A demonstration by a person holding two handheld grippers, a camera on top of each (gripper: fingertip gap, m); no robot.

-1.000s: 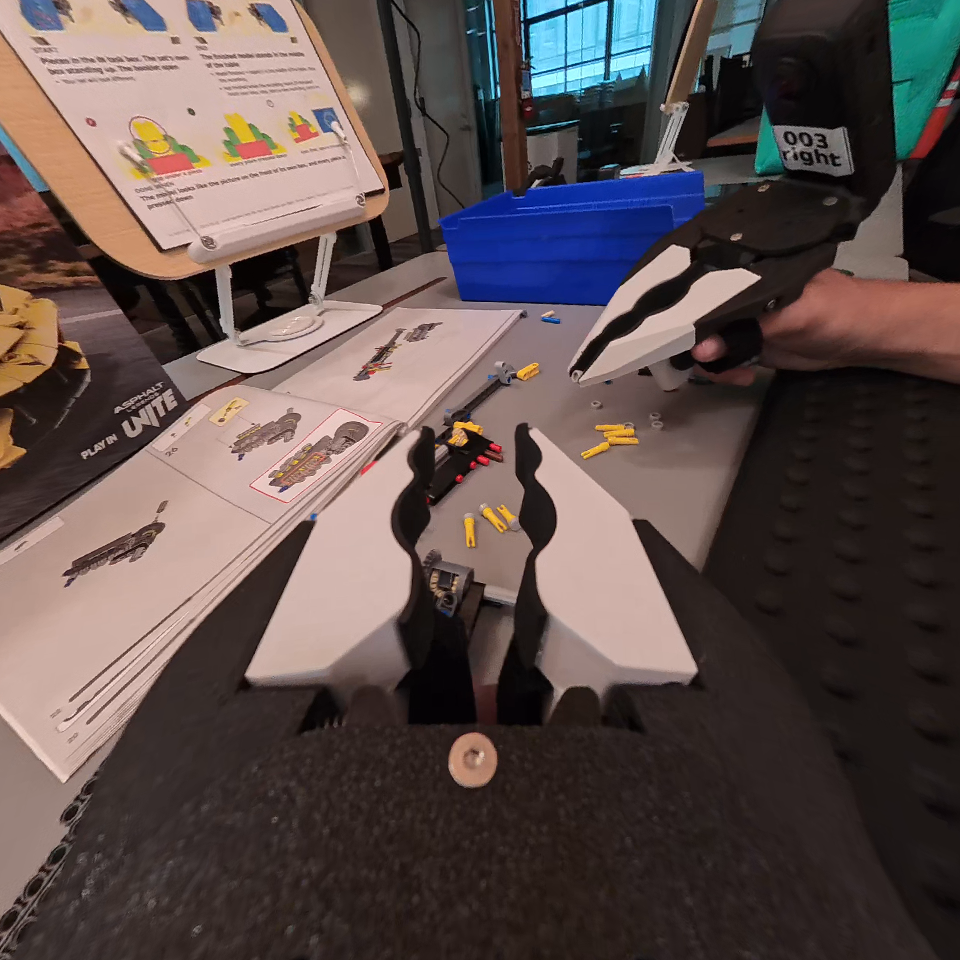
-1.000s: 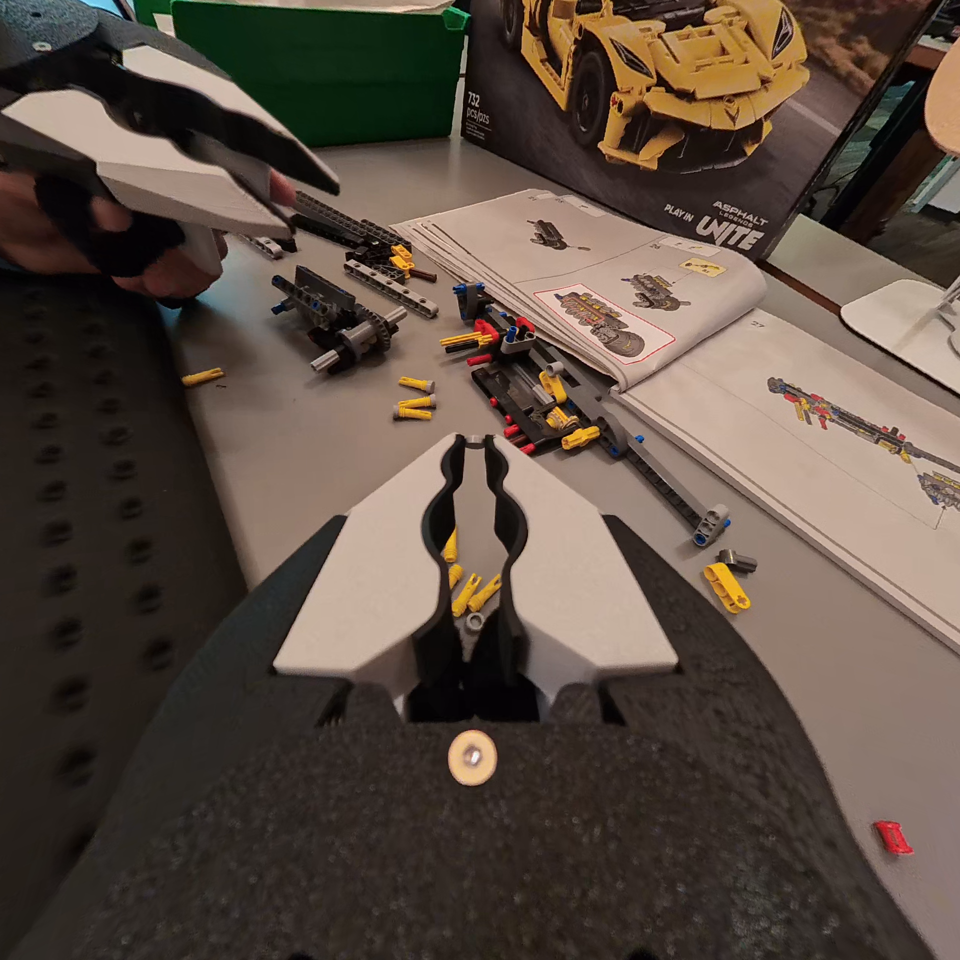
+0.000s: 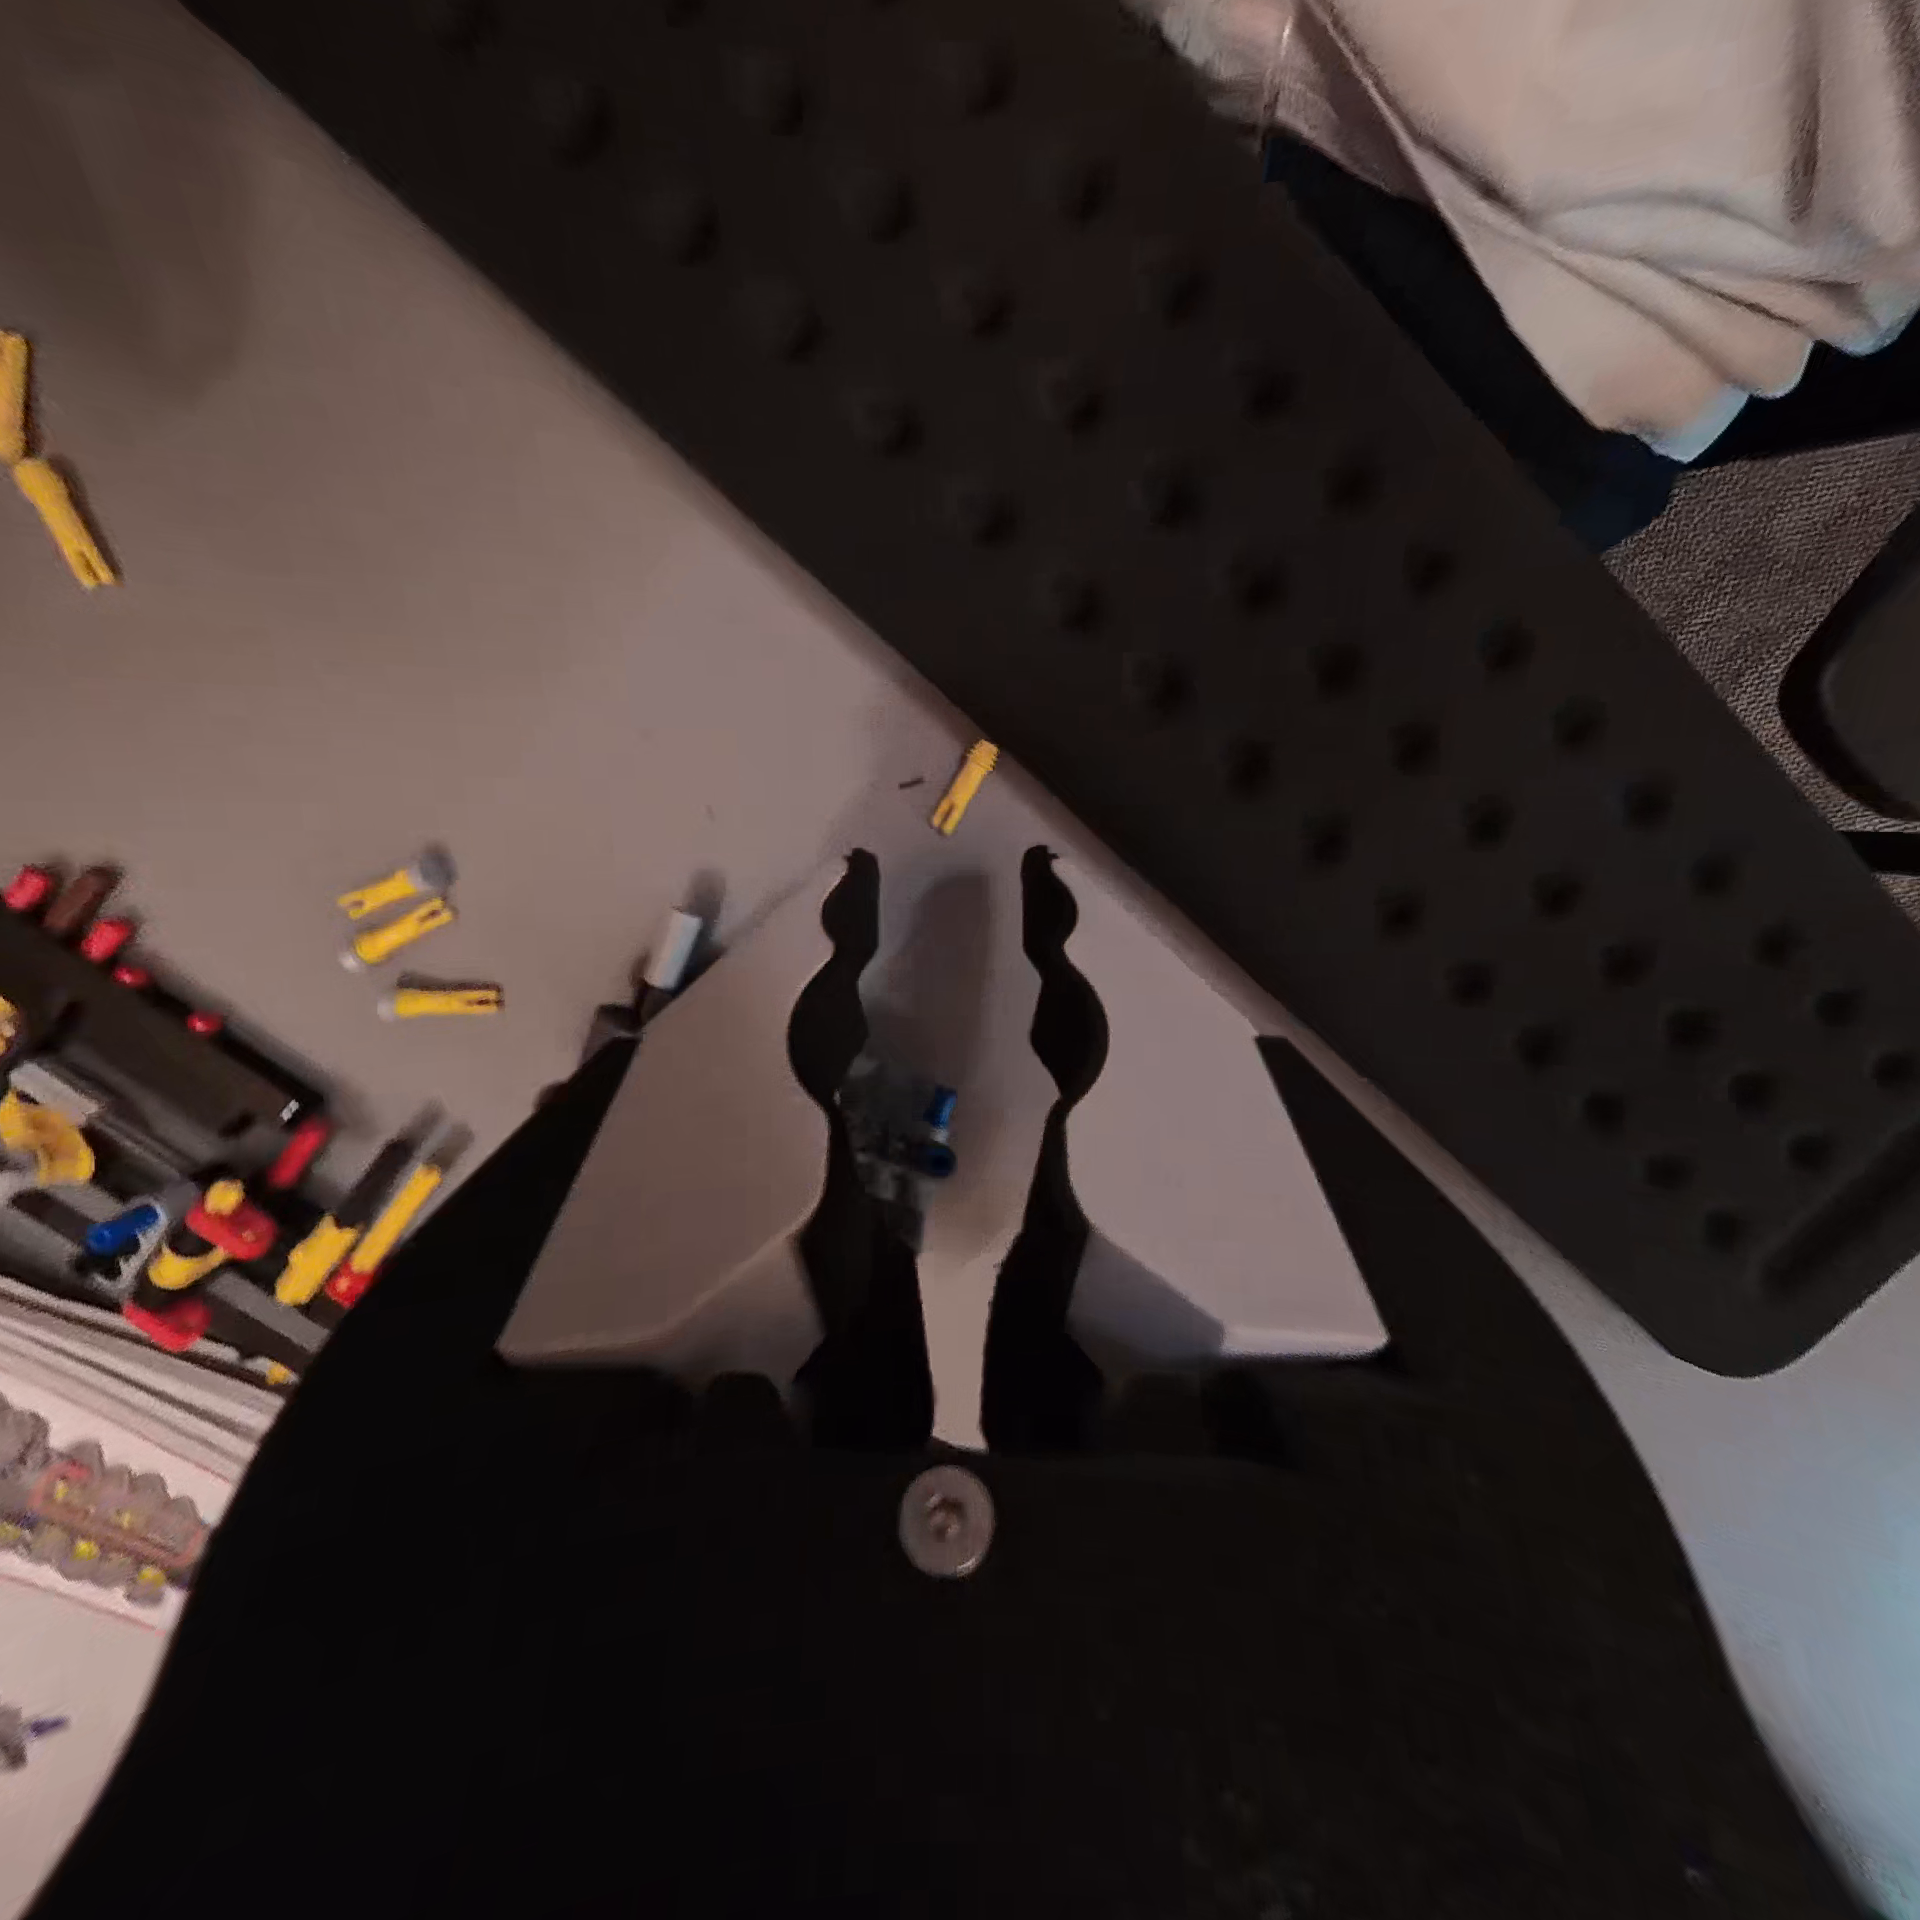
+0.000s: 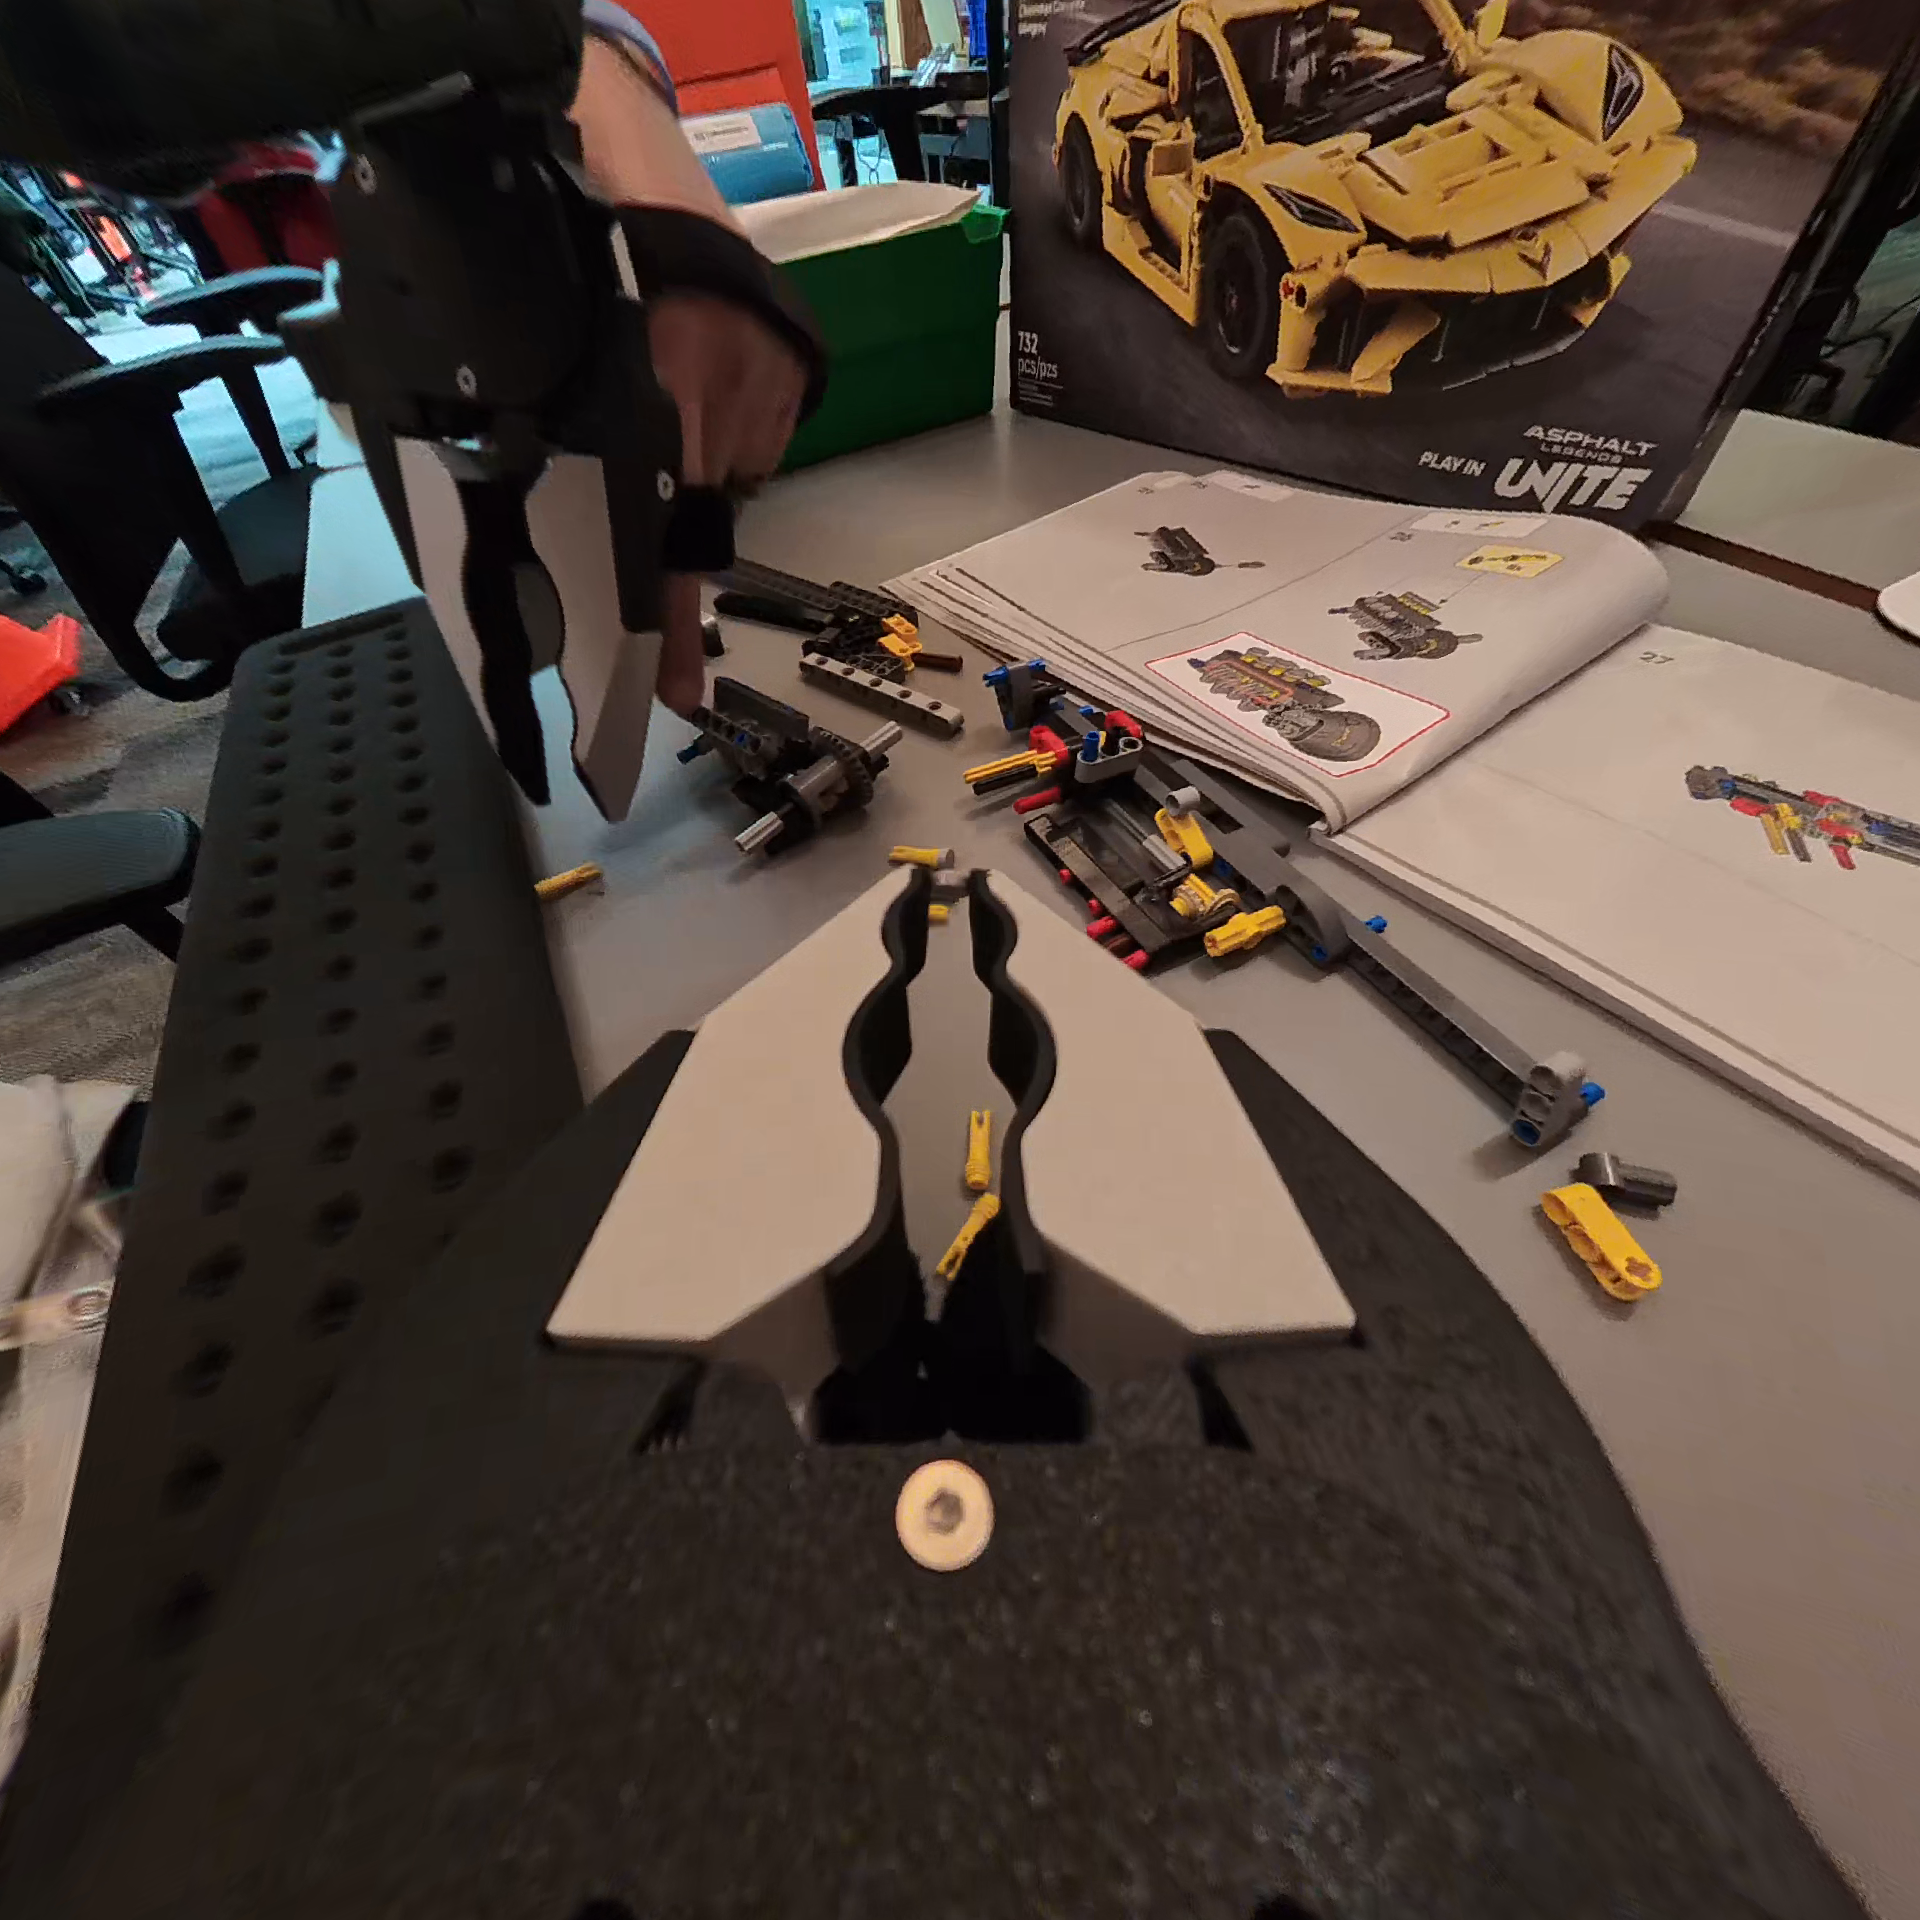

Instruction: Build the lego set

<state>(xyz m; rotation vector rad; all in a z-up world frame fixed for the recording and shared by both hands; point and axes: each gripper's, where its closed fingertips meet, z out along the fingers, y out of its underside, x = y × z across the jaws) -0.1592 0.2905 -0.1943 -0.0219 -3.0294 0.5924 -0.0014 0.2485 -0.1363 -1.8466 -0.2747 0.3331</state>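
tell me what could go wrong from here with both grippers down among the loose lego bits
1. The left gripper hangs open, tips pointing down beside the small gear assembly; lowering further could knock it rather than grip it.
2. The right gripper, nearly closed, sits low over scattered yellow pins; a sweep could flick them off the grey table.
3. A lone yellow pin lies at the black mat edge, easy to lose.

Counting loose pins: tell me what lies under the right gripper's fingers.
Through the right gripper's gap, two yellow pins lie on the grey table. Whatever sits beneath the fingers themselves is covered.
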